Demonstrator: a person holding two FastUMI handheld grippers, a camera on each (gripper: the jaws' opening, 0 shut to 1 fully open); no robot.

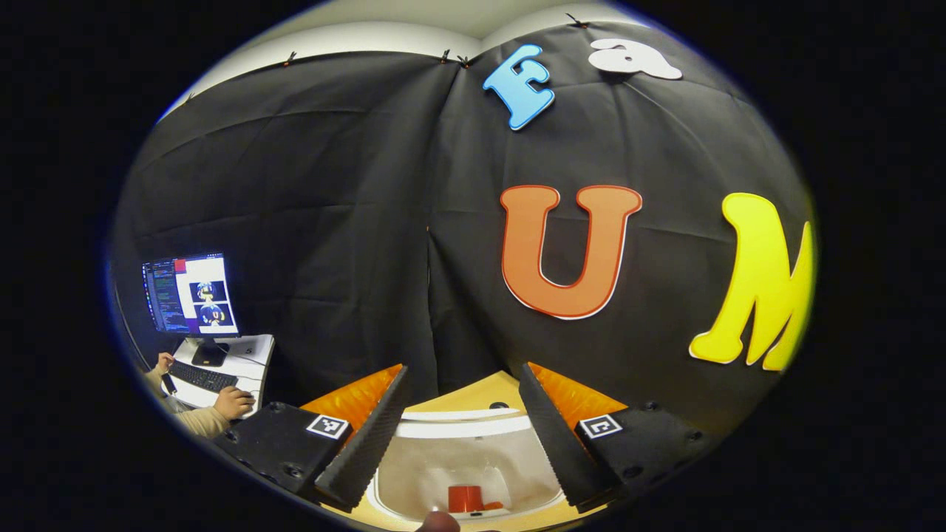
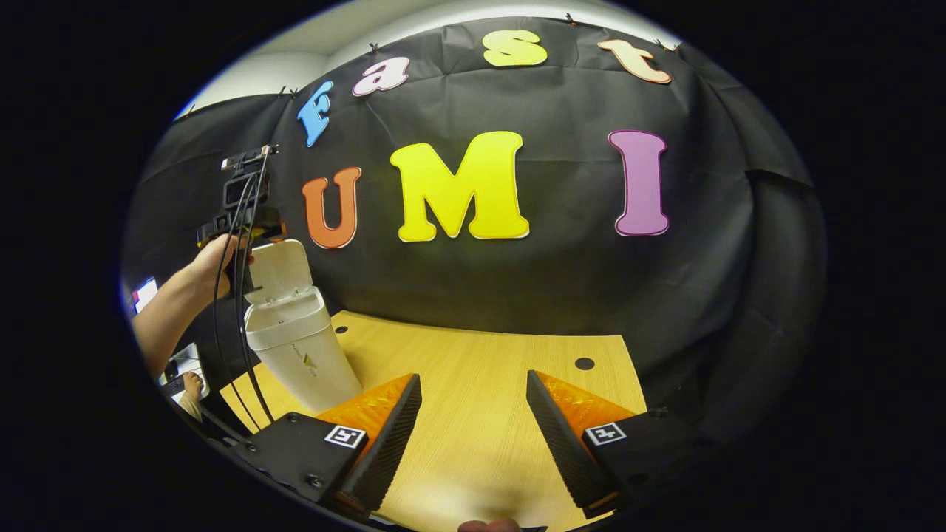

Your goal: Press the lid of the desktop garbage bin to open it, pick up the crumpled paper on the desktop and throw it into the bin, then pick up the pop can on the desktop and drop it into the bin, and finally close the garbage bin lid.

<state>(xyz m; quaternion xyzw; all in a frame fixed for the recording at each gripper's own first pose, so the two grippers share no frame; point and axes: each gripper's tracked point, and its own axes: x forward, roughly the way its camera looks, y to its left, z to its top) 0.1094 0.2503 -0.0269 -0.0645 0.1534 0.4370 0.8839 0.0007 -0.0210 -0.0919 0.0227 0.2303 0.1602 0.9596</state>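
So the left gripper (image 1: 462, 425) is hanging right over the garbage bin (image 1: 473, 473), fingers spread wide with nothing between them, and it's looking straight down into the open mouth where something red, looks like the pop can (image 1: 465, 499), is sitting at the bottom. In the right gripper view the bin (image 2: 299, 347) is standing upright on the wooden desktop (image 2: 488, 399) with its lid (image 2: 277, 270) flipped up and standing tall at the back, and the hand (image 2: 211, 270) holding the left gripper is hovering just above and beside that lid. The right gripper (image 2: 473, 432) is also gaping open and holding nothing, sitting well apart from the bin, which lies off to its left. I'm guessing both items are dropped and closing the lid is what's left, though I can't make out the paper in there. The left side is clearly the nearer one, and the lid needs pushing forward and down over the mouth from its raised back edge.
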